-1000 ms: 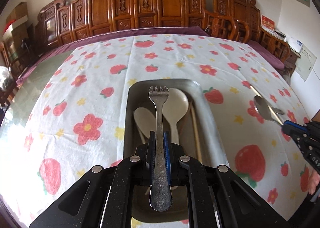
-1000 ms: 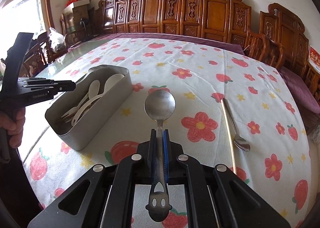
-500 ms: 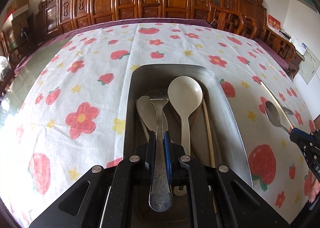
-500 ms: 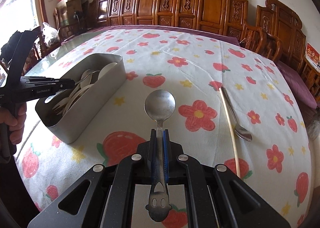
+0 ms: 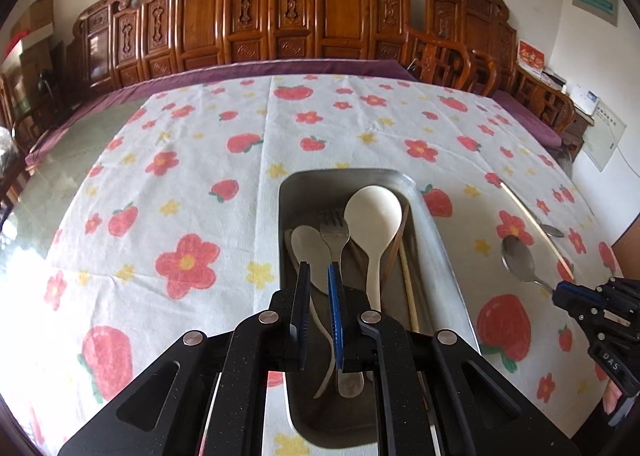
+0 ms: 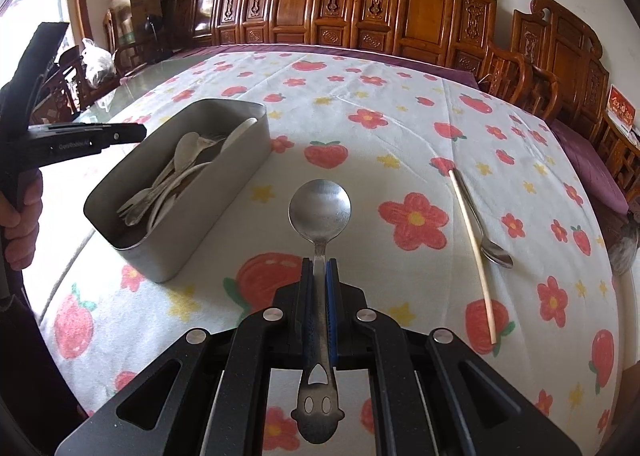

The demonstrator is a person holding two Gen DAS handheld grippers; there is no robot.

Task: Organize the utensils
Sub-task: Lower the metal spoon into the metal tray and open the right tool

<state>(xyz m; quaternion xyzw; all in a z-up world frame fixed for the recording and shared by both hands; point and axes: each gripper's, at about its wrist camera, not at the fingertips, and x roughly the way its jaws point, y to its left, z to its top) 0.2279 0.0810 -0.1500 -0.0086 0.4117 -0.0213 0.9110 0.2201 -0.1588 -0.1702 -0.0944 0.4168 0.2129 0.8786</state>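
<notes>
Right tongs [image 6: 319, 268] grip steel spoon [image 6: 320, 212] — bowl forward, handle back.

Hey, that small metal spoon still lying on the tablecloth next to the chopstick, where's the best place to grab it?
Grip the small spoon mid-handle from above, jaws across its width. It lies flat against the chopstick, so favour the spoon's free right side.

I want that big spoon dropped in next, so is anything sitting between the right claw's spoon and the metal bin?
Nothing visible does. The metal spoon is clamped in the right claw, and only bare tablecloth lies between it and the metal bin. The left claw hangs open over the bin's near end.
</notes>
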